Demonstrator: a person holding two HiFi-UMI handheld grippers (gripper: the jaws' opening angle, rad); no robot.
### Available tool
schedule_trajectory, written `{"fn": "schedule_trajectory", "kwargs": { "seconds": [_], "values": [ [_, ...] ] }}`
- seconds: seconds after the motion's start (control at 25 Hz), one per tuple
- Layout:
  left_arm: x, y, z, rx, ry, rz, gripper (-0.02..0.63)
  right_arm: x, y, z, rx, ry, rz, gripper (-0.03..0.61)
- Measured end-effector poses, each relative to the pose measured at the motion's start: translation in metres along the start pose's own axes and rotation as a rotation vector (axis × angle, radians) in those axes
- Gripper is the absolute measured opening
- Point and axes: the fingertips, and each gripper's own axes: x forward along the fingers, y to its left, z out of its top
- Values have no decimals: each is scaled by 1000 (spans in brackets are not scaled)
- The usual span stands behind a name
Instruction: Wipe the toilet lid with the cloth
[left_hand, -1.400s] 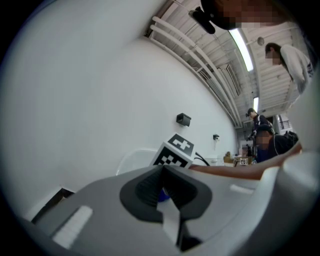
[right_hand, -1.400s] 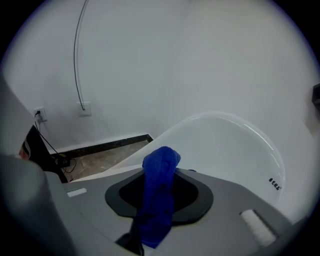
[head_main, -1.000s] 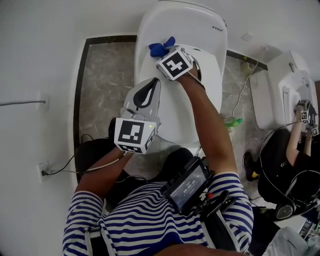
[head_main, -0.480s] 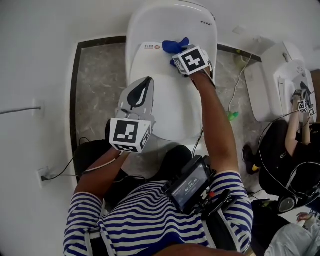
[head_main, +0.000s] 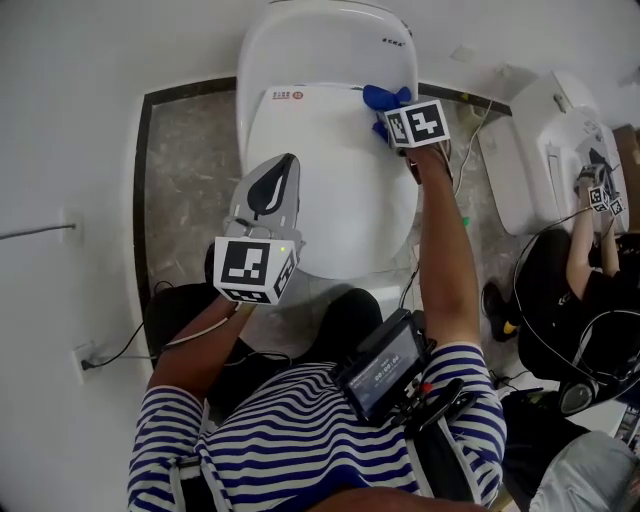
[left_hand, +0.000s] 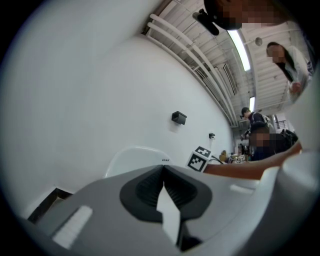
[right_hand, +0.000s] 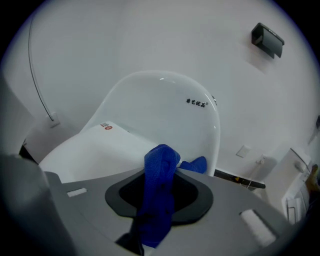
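The white toilet lid (head_main: 320, 180) lies closed below me, with the tank (head_main: 330, 45) behind it against the wall. My right gripper (head_main: 392, 112) is shut on the blue cloth (head_main: 385, 100) and presses it on the lid's back right corner. In the right gripper view the cloth (right_hand: 159, 190) is bunched between the jaws, with the lid (right_hand: 100, 150) under it. My left gripper (head_main: 272, 190) hovers over the lid's left side, jaws shut with nothing in them; in the left gripper view its fingertips (left_hand: 164, 175) meet.
A dark-bordered marble floor panel (head_main: 190, 170) surrounds the toilet. A second white toilet (head_main: 540, 160) stands at the right, where another person (head_main: 590, 260) crouches. Cables (head_main: 470, 160) run along the floor on the right, and wall sockets (head_main: 80, 355) sit at the left.
My right gripper has swept the cloth from the lid's back left across to its back right corner. The left gripper has stayed where it was.
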Motion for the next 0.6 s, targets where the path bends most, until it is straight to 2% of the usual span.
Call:
{"fn": "schedule_trajectory", "kwargs": {
  "seconds": [0.36,0.6],
  "values": [
    [3,-7,-4,9,5,-12,1,-5,-27,-26,45,22,-33,115],
    [3,-9,-3,8,3,-11,0,-5,-28,-26,15,28,-47,115]
  ]
}}
